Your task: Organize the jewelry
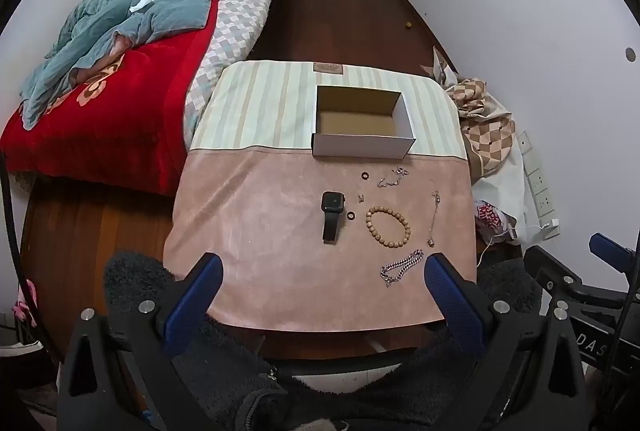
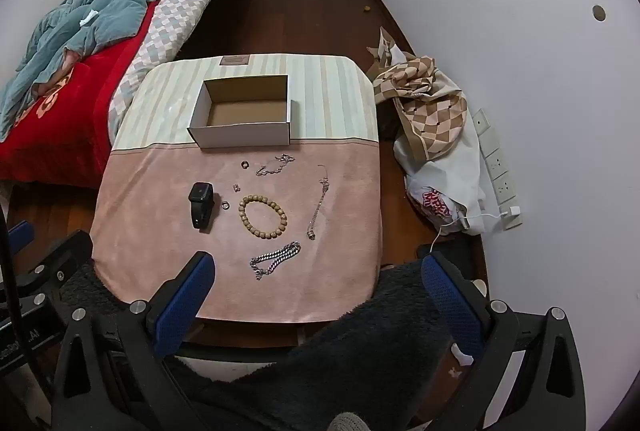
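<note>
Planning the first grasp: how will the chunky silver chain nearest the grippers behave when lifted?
The silver chain lies doubled in loose folds, so it is probably floppy and will dangle. Its thick links suggest some weight for its size. The metal may slip between fingers.

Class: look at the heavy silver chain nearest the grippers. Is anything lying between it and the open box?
Yes. The wooden bead bracelet lies on the cloth between the silver chain and the box, with a thinner chain beyond it.
</note>
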Action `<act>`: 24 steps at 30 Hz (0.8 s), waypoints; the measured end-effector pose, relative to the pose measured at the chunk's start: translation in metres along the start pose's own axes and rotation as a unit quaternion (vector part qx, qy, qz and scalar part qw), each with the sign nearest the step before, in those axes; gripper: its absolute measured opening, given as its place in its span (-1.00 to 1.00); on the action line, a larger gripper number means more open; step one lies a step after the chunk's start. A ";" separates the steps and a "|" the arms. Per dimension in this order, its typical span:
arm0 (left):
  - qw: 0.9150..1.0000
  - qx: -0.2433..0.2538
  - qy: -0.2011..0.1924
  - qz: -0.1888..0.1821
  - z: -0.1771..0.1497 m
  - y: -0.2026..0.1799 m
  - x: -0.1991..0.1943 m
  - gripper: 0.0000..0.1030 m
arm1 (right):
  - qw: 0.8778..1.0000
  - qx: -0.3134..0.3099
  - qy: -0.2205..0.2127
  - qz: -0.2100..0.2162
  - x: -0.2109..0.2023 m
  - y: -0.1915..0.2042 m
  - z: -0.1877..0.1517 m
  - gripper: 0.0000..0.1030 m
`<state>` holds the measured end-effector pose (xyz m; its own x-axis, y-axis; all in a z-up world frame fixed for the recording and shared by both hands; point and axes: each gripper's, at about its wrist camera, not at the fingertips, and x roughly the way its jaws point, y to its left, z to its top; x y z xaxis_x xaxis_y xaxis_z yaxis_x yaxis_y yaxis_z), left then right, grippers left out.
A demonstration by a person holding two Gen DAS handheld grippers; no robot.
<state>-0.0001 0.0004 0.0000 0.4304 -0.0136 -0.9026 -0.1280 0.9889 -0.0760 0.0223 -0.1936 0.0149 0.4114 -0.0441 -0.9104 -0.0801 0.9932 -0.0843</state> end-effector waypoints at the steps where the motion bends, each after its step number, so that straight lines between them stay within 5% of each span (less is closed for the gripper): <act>1: 1.000 0.000 -0.001 0.000 0.000 0.000 0.000 1.00 | 1.000 -0.001 0.001 -0.003 0.000 0.000 0.000 1.00; 24: 1.000 0.002 0.003 0.004 -0.003 0.003 -0.001 1.00 | 1.000 -0.002 -0.002 -0.009 -0.004 -0.002 0.000 1.00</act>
<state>-0.0042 0.0033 -0.0005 0.4239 -0.0065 -0.9057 -0.1285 0.9894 -0.0672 0.0211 -0.1956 0.0184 0.4161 -0.0615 -0.9072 -0.0762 0.9918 -0.1022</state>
